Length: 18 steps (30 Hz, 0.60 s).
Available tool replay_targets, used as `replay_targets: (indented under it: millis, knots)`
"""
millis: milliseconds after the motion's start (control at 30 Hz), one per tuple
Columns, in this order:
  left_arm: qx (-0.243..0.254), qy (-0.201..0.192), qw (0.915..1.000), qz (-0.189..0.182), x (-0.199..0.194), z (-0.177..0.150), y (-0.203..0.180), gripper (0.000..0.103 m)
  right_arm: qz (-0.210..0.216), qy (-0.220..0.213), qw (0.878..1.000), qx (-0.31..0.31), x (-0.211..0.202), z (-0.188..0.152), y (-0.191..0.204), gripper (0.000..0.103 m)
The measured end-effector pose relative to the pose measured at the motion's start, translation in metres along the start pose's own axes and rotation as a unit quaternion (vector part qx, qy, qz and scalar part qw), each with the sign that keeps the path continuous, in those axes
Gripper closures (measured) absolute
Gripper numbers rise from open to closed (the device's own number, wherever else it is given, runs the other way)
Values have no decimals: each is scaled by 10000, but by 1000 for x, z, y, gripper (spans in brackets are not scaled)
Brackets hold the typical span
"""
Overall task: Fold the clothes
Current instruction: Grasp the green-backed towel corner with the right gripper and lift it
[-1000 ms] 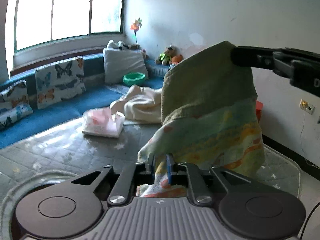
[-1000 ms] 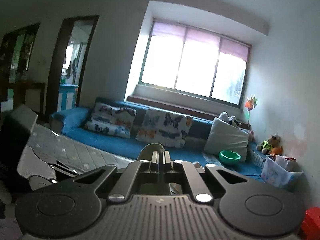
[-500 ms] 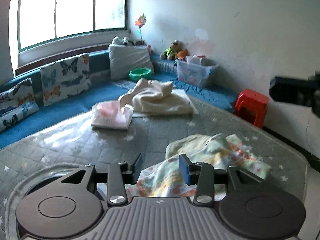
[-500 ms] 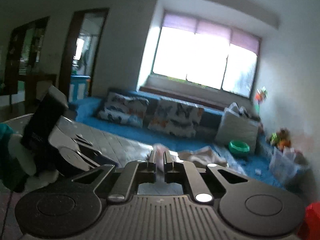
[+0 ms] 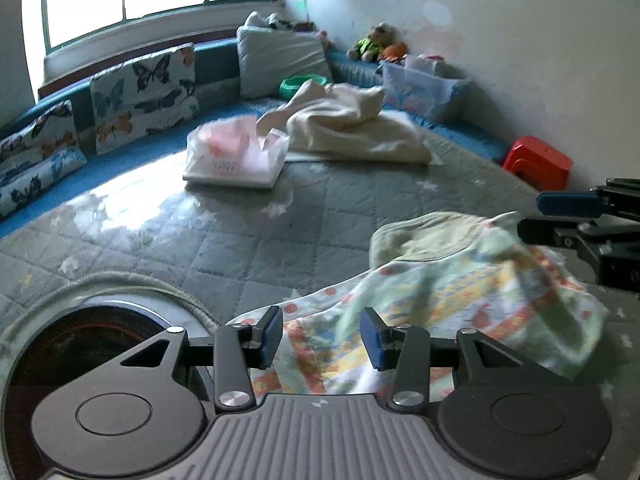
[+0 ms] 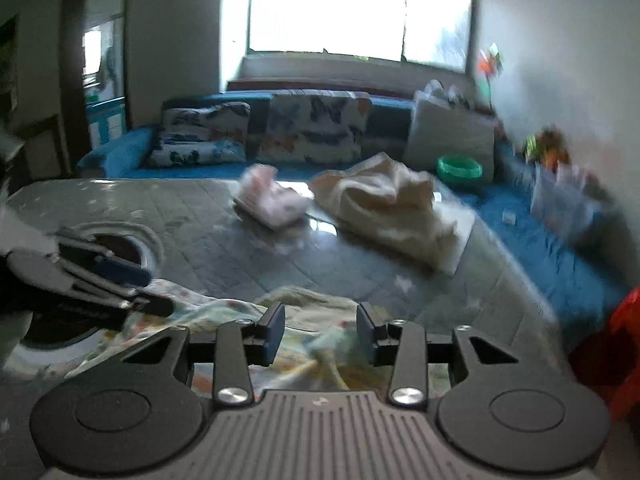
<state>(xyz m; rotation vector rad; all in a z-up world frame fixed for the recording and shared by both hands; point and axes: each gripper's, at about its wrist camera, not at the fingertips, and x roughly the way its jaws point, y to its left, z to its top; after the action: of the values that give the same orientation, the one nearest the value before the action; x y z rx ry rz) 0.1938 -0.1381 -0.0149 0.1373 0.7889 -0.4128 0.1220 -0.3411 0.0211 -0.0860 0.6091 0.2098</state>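
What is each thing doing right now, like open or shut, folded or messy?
left gripper: open, holding nothing.
right gripper: open, holding nothing.
patterned garment: lying rumpled on the quilted table, not folded flat.
cream cloth: heaped in a loose pile.
pink clothes in plastic bag: lying flat, bag top open.
clear storage bin: no lid, things inside.

Pale green garment point(image 5: 452, 292) printed with orange and yellow bands, plain olive lining. Grey quilted cover point(image 5: 248, 240) with white stars. Blue sofa point(image 6: 560, 248); butterfly-print cushions point(image 5: 144, 92). Cream cloth heap point(image 5: 352, 128). Red plastic stool point(image 5: 538, 160). Green bowl point(image 6: 459, 167).
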Motion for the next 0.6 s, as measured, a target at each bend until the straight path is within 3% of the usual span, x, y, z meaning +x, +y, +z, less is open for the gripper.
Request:
replay_targets:
  millis: [200,367,433,600]
  knots:
    - [-50,173,9998,-73,20,-2,6,59,78,466,9967,658,40,-10,-29,59]
    - [-53,90,9997,-227,20,0,3,65,250,773,9940,727,56,-17,-31,62]
    - [-11,77,9996,-268,20,1,1,65,308,840,9938,652,58,-18,-29,78]
    - [46,143,9995,-276,25,1,-1,65,365,699,9957,487,49,-11,-21,93]
